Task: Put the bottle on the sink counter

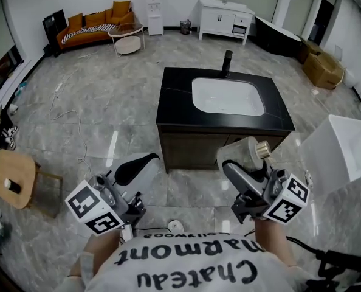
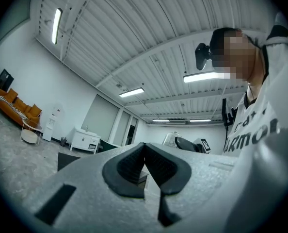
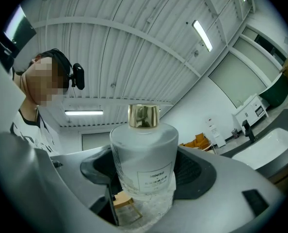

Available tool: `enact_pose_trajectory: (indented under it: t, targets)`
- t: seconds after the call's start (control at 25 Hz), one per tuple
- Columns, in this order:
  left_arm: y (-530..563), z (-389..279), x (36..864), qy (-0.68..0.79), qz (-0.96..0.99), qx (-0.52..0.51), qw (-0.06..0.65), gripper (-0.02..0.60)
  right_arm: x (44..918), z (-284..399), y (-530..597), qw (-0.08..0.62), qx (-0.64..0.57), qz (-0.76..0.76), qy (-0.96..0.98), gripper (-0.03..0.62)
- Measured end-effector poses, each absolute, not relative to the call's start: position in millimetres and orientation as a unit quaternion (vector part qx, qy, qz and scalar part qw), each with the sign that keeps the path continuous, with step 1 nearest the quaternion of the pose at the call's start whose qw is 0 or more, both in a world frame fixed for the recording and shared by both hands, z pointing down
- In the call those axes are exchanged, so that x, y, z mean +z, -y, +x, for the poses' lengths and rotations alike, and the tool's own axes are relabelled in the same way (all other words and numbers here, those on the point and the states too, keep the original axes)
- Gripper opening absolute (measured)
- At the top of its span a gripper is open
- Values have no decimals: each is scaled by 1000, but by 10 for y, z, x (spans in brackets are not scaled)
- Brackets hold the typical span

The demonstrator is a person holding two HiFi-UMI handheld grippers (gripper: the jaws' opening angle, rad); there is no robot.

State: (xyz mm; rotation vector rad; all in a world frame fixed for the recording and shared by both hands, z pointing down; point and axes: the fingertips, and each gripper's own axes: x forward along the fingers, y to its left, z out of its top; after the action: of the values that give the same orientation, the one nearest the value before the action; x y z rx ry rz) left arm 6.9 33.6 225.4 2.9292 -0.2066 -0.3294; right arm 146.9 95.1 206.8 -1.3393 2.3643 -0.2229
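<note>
**A:** What has the right tool [image 3: 144, 178] got?

**B:** The bottle [image 3: 144, 152], frosted glass with a gold cap [image 3: 143, 116]. The two dark pads are clenched on its lower body, one on each side. The cap points away along them.

**A:** And the left tool [image 2: 145, 164]?

**B:** Its pads are pressed together on nothing. It's held low at the person's left, doing no work.

**A:** Where's the bottle relative to the bench [image 1: 174, 105]?

**B:** Not on it. In the head view it's in the air in front of the cabinet, near the right corner and over the stone floor [image 1: 107, 90]. The black top with the white basin [image 1: 227, 96] and the tap [image 1: 227, 62] lies beyond it.

**A:** What could spoil it?

**B:** The grip is low on smooth, round glass, so I'd guess a swing on the way over could let it slide out, and that floor is hard. Setting it down is the other risk. The bare strips around the basin look narrow, so landing near an edge could tip it into the bowl or off the front. Letting go before the base sits flat would do the same.
</note>
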Motion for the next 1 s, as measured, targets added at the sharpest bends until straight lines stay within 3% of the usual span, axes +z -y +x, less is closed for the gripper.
enact_pose_trajectory:
  t: [1.0]
  targets:
    - [2019, 413, 3049, 192, 958, -101, 188, 15, 2783, 2026, 1928, 178, -172, -414, -876, 337]
